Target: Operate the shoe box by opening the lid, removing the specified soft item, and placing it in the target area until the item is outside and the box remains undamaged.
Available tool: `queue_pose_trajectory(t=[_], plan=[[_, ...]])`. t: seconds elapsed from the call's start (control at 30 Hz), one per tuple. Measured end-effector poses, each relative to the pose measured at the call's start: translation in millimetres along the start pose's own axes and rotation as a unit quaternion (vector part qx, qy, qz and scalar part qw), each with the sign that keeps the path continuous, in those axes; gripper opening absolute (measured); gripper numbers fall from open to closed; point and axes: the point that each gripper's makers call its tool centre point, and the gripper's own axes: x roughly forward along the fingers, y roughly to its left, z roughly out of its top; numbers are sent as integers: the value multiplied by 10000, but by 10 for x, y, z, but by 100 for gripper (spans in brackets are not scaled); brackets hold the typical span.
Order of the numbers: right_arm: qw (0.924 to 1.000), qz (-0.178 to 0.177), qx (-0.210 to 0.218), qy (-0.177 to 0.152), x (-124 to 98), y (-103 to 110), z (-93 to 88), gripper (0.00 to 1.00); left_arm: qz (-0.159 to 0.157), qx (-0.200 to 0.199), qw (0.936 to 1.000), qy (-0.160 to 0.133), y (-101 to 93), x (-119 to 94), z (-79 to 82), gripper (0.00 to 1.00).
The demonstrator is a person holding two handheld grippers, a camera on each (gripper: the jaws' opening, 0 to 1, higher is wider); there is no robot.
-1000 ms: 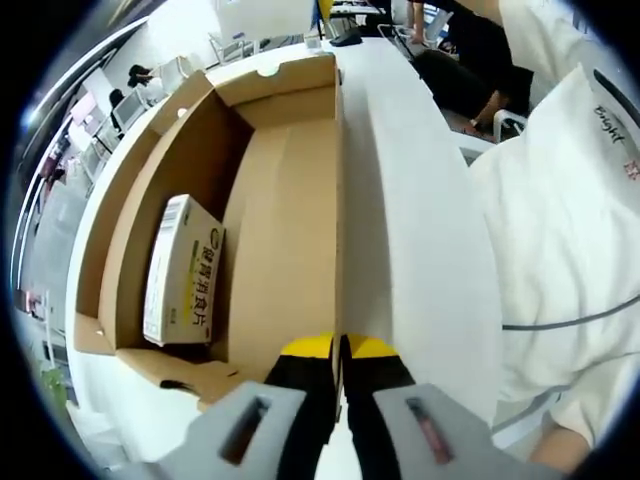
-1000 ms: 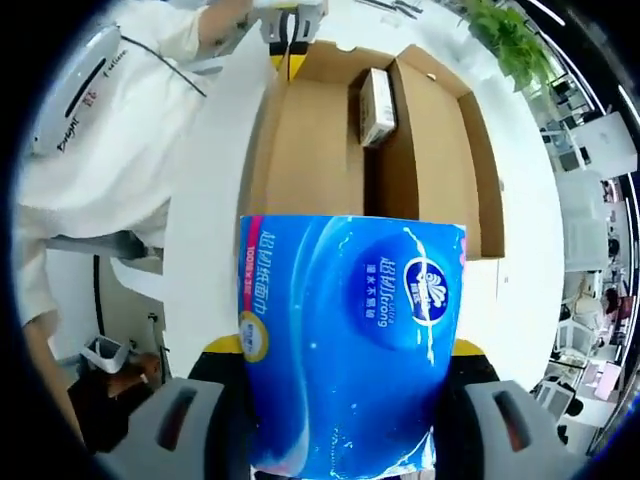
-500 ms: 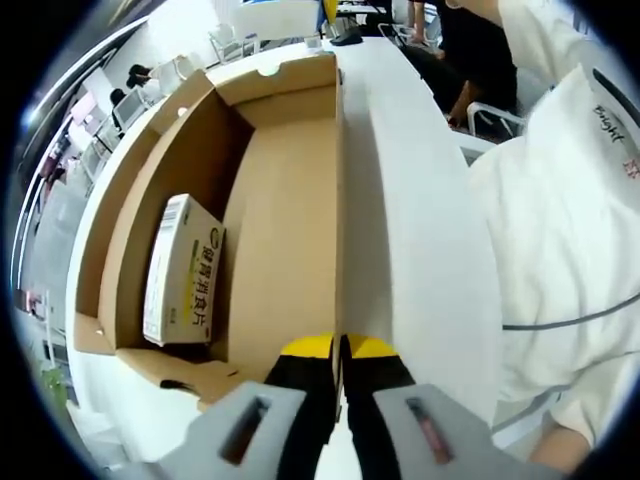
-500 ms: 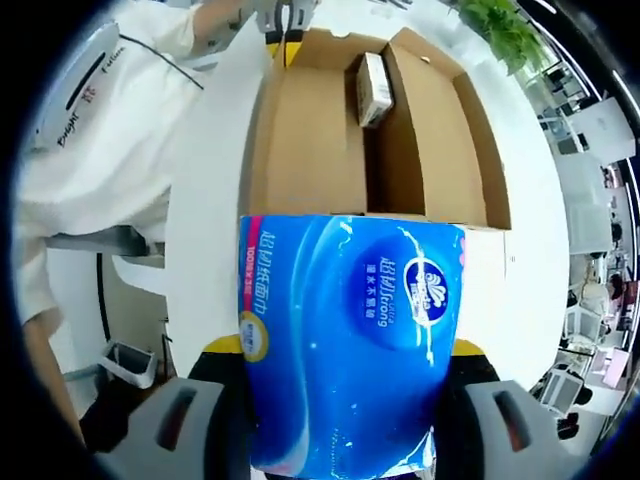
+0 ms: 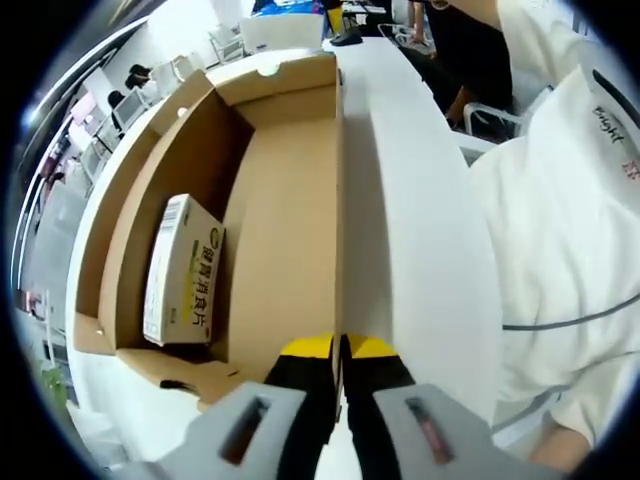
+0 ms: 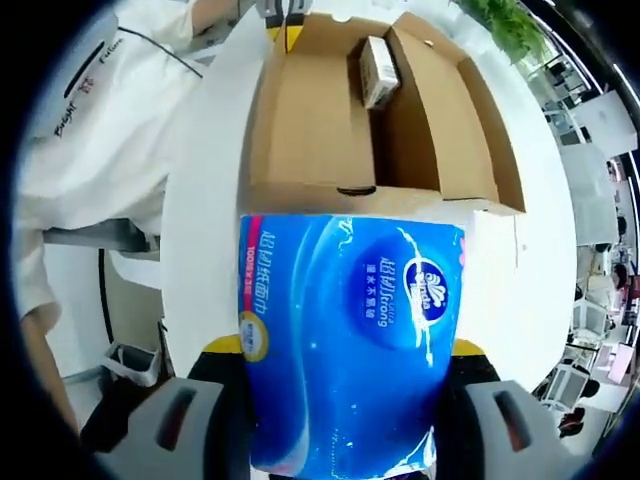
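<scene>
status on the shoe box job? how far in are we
Done: the lid is open, pinned at its edge by the left claw, and the tissue pack is out of the box. In hand: the right claw grips the pack above the white table. Left: set it down. A small carton remains inside the box.

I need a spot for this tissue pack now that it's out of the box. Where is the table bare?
Bare white table lies beside the tissue pack, just outside the shoe box front wall. A second bare strip runs between the box lid and the person's white sleeve. Inside the box, the small carton crowds one side.
</scene>
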Motion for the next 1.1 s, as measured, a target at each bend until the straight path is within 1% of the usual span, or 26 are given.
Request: queue_pose_trajectory(t=[0.13,0.37,0.6,0.73,0.77,0.83,0.9,1.0,1.1], plan=[[10000,18,-13,-47,41,2,8,71,-4,-4,10000,13,-2,1,-2,2],[9999,99,-1,34,113,30,-42,71,-11,-3,10000,-5,-11,-1,-3,2],[9999,136,-30,44,174,39,-45,72,-9,10,10000,-8,-20,0,-1,2],[9999,107,-31,34,203,15,-50,73,-18,4,10000,-4,-21,1,1,2],[9999,92,-35,79,206,4,-71,73,-19,2,10000,-5,-22,1,1,2],[9998,61,-157,126,218,1,-94,73,-18,4,10000,-9,-23,1,3,2],[9998,95,-127,123,227,19,-91,73,-15,1,10000,-11,-24,0,4,2],[9997,98,-220,33,253,17,-66,74,-6,4,10000,-19,-26,-1,7,2],[9995,71,-303,73,268,12,-74,74,-14,-1,10000,-9,-28,-1,8,2]])
